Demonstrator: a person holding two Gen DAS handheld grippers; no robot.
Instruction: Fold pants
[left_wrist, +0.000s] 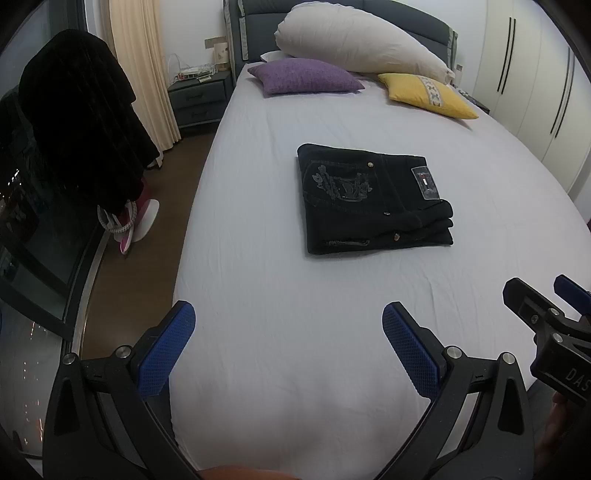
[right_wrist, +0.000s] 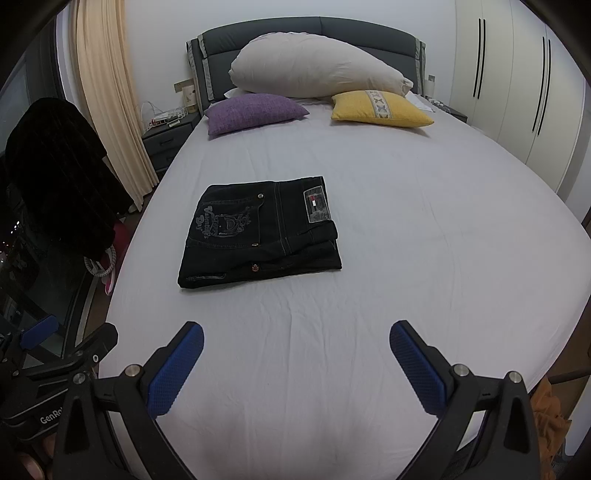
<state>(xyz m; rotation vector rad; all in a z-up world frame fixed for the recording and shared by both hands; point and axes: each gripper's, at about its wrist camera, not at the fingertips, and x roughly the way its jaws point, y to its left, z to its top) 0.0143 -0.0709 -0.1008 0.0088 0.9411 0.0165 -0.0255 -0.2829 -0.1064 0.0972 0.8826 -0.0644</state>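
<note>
Black jeans lie folded into a compact rectangle in the middle of the bed, back pocket embroidery and waist label facing up. They also show in the right wrist view. My left gripper is open and empty, held above the sheet well short of the jeans. My right gripper is open and empty too, also near the foot of the bed. The right gripper shows at the edge of the left wrist view, and the left gripper at the edge of the right wrist view.
A purple cushion, a yellow cushion and a large white pillow lie by the headboard. A nightstand and curtain stand left of the bed. Dark clothing hangs at the left; wardrobes line the right.
</note>
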